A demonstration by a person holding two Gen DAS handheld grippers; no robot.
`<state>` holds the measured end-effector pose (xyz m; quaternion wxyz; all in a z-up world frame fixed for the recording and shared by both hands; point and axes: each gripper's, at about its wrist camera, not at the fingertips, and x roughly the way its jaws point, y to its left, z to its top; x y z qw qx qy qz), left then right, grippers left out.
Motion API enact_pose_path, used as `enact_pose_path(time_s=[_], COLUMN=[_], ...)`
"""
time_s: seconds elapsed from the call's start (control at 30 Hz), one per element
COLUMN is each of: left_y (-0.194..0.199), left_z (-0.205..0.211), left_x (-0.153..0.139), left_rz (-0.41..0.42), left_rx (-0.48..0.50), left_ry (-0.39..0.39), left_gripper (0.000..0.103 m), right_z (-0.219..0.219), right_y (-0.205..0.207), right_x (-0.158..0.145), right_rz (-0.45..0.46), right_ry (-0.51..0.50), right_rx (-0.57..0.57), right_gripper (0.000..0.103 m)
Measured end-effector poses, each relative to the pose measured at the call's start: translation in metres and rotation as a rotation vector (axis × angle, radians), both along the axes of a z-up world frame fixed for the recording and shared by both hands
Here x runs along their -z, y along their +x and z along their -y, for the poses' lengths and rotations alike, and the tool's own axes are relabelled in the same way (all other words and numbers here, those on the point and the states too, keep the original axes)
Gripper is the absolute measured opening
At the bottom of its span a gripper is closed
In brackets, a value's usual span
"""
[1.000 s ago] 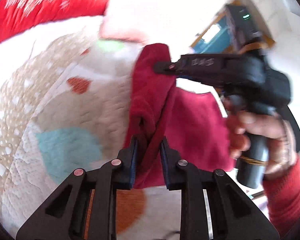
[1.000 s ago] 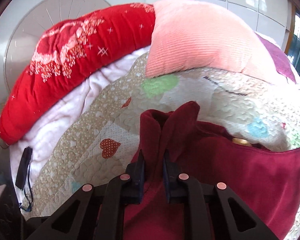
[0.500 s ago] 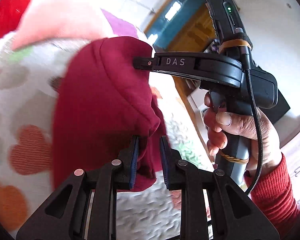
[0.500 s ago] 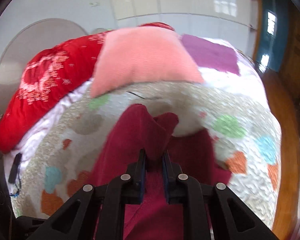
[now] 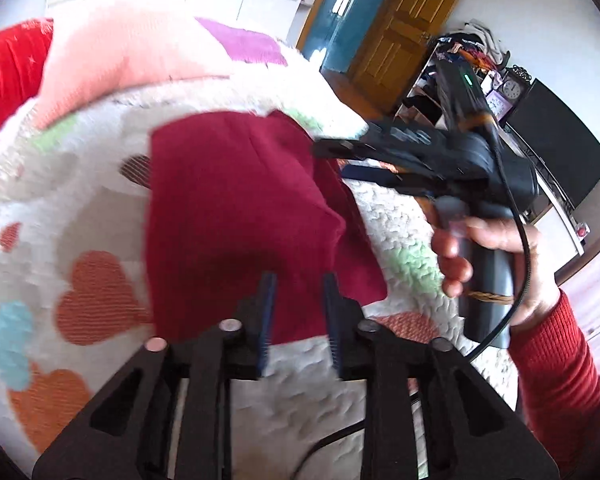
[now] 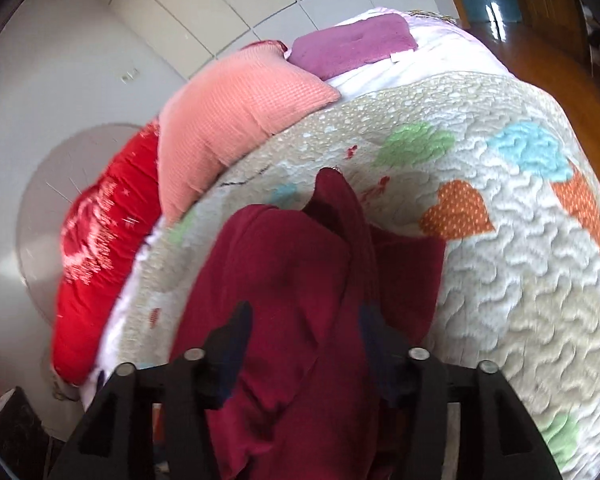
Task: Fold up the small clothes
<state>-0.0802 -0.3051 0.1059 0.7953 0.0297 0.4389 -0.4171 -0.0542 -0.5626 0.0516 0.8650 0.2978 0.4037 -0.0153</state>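
Observation:
A small dark red garment [image 5: 236, 220] lies folded over on the heart-patterned quilt [image 5: 60, 208]. My left gripper [image 5: 296, 280] is open just above the garment's near edge, holding nothing. My right gripper [image 5: 340, 150] shows in the left wrist view at the garment's far right edge, held by a hand in a red sleeve. In the right wrist view the garment [image 6: 284, 304] lies bunched between the spread fingers of my right gripper [image 6: 304, 316], which is open.
A pink pillow [image 6: 236, 120], a red pillow [image 6: 104, 256] and a purple cushion [image 6: 352, 44] lie at the head of the bed. A wooden door [image 5: 404, 36], a cluttered shelf [image 5: 468, 60] and a black screen [image 5: 560, 148] stand beyond the bed's right edge.
Both grippers carried the garment's edge over and across, then opened and let it go. The garment now lies folded on the quilt. The left gripper has drawn back slightly.

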Motion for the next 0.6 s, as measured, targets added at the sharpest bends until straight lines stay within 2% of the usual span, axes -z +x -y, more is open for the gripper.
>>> enact_pose_path(time_s=[0.03,0.07,0.1,0.13,0.2,0.27,0.37,0.43,0.5,0.6], left_y=[0.002,0.009,0.012,0.015,0.034,0.042,0.038,0.036,0.038,0.037], left_z=[-0.007,-0.012,-0.014,-0.015,-0.013,-0.01,-0.001,-0.006,-0.008,-0.011], left_x=[0.0,0.003,0.009,0.013,0.035,0.054,0.067,0.065,0.067,0.06], left_rz=[0.02,0.05,0.075,0.089,0.062,0.027,0.051,0.06,0.051,0.042], left_rx=[-0.019,-0.051,-0.079,-0.105,-0.131,-0.133,-0.138,-0.139,-0.141,-0.137], left_ry=[0.002,0.011,0.026,0.047,0.084,0.104,0.141,0.135,0.126,0.125], left_gripper=[0.036,0.043,0.044,0.044,0.044,0.044,0.044,0.044,0.044,0.044], right_z=[-0.003,-0.006,-0.008,-0.01,-0.015,-0.023,-0.033,-0.038,-0.038,-0.034], right_y=[-0.005,-0.006,-0.007,-0.008,-0.005,-0.003,0.007,0.009,0.002,-0.013], right_x=[0.001,0.003,0.008,0.012,0.024,0.033,0.036,0.025,0.006,-0.012], right_rz=[0.001,-0.009,-0.024,-0.03,-0.047,-0.045,-0.033,-0.043,0.011,0.052], right_ry=[0.012,0.024,0.047,0.076,0.125,0.129,0.107,0.029,-0.024,0.037], right_rx=[-0.004,-0.008,-0.01,-0.015,-0.029,-0.036,-0.063,-0.054,-0.035,-0.05], right_gripper=[0.065,0.069,0.071,0.072,0.075,0.076,0.077,0.077,0.077,0.077])
